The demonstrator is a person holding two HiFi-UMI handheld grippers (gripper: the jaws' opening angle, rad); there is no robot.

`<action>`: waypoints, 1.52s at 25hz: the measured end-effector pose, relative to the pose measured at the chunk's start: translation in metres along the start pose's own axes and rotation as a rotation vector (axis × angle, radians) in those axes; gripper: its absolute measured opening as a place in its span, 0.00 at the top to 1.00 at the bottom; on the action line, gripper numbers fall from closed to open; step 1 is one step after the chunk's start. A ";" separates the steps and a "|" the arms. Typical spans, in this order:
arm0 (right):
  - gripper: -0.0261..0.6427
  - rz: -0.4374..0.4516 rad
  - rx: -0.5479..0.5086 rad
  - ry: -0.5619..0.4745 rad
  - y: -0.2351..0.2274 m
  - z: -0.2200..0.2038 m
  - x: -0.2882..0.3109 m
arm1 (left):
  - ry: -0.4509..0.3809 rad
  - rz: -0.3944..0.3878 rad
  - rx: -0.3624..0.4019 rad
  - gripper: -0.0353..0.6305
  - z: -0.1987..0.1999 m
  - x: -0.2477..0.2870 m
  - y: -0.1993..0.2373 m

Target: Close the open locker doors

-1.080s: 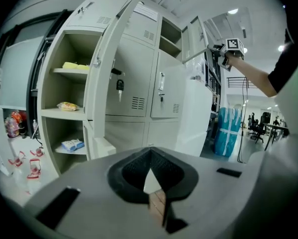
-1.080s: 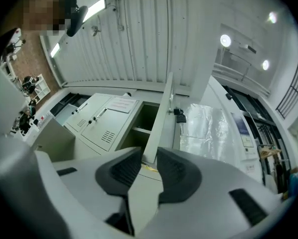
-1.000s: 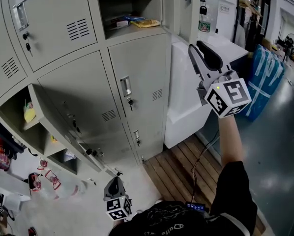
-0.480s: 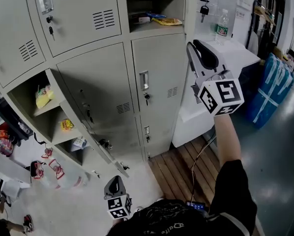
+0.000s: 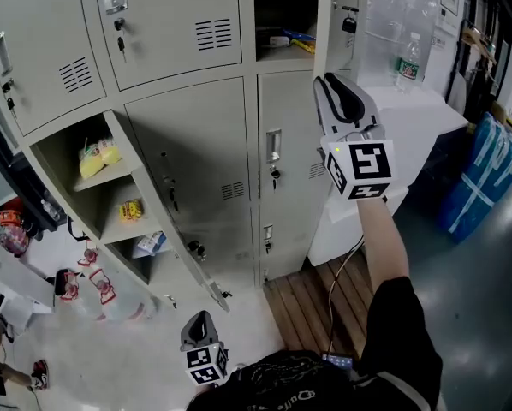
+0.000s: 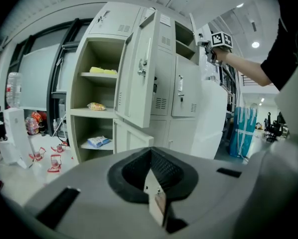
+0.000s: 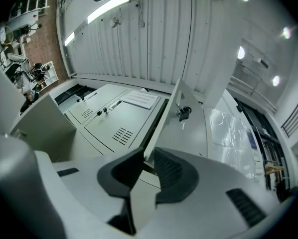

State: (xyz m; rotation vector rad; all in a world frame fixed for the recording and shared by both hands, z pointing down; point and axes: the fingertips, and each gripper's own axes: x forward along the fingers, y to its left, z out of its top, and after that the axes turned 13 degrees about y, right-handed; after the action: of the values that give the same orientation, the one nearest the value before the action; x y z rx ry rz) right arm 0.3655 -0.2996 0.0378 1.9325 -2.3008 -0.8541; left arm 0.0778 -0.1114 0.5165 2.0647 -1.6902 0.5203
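Right gripper view: the upper locker door [image 7: 186,133] stands swung out. Its thin free edge runs down between the jaws of the right hand-held gripper [image 7: 148,156], and the pads look clamped onto that edge.
Door's place: at the top right corner of the locker bank [image 5: 179,135], hinged on the outer side, with keys hanging from its lock. The compartment behind it holds a few packets.
Step in hand: by my reading, the grasp on this door is made and the swing shut is not yet begun.
Next move: it calls for carrying the edge round in the hinge's arc toward the frame. The pads need to come off before they get pinched between door and frame, and the door then wants pressing flat.
Left hand-held gripper [image 6: 151,176]: hangs low by the person's body, jaws together, nothing between them.
Other open doors [image 5: 166,221]: toward the bank's left edge they stand out wide, with yellow snack packets [image 5: 100,154] on the shelves behind. They are not yet closed.
Beyond the bank: a water bottle [image 5: 407,58] stands on a white surface by its right edge.
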 end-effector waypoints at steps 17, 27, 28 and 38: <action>0.87 -0.007 -0.069 -0.020 0.043 -0.006 0.068 | -0.024 0.107 -0.082 0.94 0.005 0.002 0.034; 0.89 0.051 -0.098 0.065 0.059 -0.019 0.112 | -0.026 0.140 -0.100 0.94 0.009 0.007 0.050; 0.89 0.059 -0.106 0.079 0.060 -0.020 0.118 | -0.029 0.145 -0.103 0.94 0.010 0.007 0.051; 0.89 0.055 -0.081 0.130 0.063 -0.030 0.151 | -0.033 0.167 -0.125 0.94 0.011 0.010 0.055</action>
State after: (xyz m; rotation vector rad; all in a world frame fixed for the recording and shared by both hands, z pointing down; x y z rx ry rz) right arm 0.2833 -0.4444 0.0407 1.8252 -2.1996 -0.7794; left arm 0.0257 -0.1347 0.5170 1.8647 -1.8758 0.4220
